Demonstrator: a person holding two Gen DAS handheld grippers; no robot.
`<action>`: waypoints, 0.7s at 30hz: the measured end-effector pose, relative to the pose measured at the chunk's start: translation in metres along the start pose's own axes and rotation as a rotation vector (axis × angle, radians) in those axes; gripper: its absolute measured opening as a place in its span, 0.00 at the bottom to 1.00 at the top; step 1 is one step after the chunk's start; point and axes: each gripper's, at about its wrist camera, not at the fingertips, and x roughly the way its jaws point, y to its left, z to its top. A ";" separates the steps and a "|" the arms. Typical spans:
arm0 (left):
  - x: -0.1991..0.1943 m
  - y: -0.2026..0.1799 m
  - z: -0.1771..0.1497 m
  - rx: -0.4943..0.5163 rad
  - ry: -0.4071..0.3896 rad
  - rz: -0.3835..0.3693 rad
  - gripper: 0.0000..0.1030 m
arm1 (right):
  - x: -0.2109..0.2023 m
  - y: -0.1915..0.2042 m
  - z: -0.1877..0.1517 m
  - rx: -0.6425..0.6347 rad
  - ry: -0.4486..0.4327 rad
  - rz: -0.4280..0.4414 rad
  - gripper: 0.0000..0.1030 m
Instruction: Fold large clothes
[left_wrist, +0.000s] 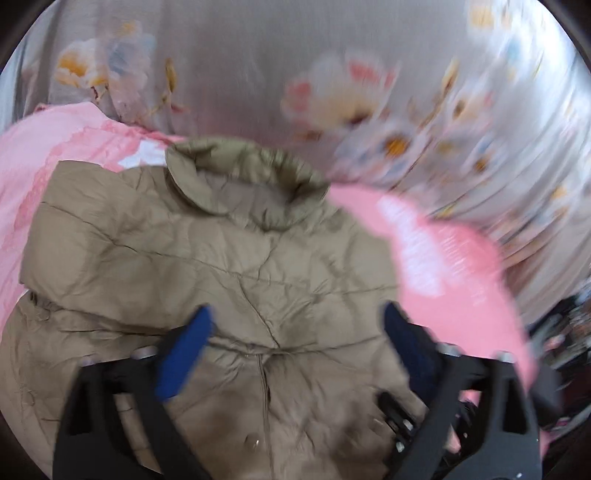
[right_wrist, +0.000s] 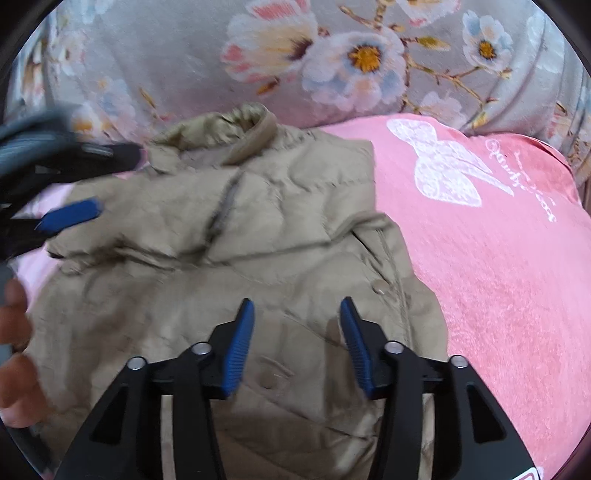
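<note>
Basically both tools spread wide, gripping nothing: left tool (left_wrist: 295, 321) and right tool (right_wrist: 297, 314) above tan puffer jacket (right_wrist: 229, 258) on pink blanket (right_wrist: 498, 266).

Left wrist view: jacket (left_wrist: 207, 258) lies flat on the blanket (left_wrist: 436, 266), filling the centre and lower left of the frame. Collar (left_wrist: 251, 181) at the upper centre, pointing away from the camera. Blanket shows at left and right of the jacket. Flowered fabric (left_wrist: 369, 74) behind, across the top of the frame. Left gripper (left_wrist: 295, 325) at the bottom centre, over the jacket's lower part, jaws wide apart, nothing between them.

Right wrist view: jacket (right_wrist: 229, 266) centre and left; blanket (right_wrist: 498, 258) to its right. Right gripper (right_wrist: 297, 314) bottom centre, over the jacket, jaws apart. Left gripper (right_wrist: 70, 216) enters from the left edge, just above the jacket. A hand (right_wrist: 14, 350) at the lower left edge.
</note>
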 end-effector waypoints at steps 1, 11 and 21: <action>-0.016 0.014 0.003 -0.025 -0.029 -0.005 0.93 | -0.002 0.003 0.007 0.009 -0.007 0.035 0.58; -0.041 0.200 0.015 -0.516 -0.010 0.068 0.89 | 0.087 0.038 0.058 0.205 0.120 0.240 0.62; -0.014 0.224 0.022 -0.579 0.019 0.075 0.83 | 0.044 0.032 0.118 0.131 -0.054 0.140 0.01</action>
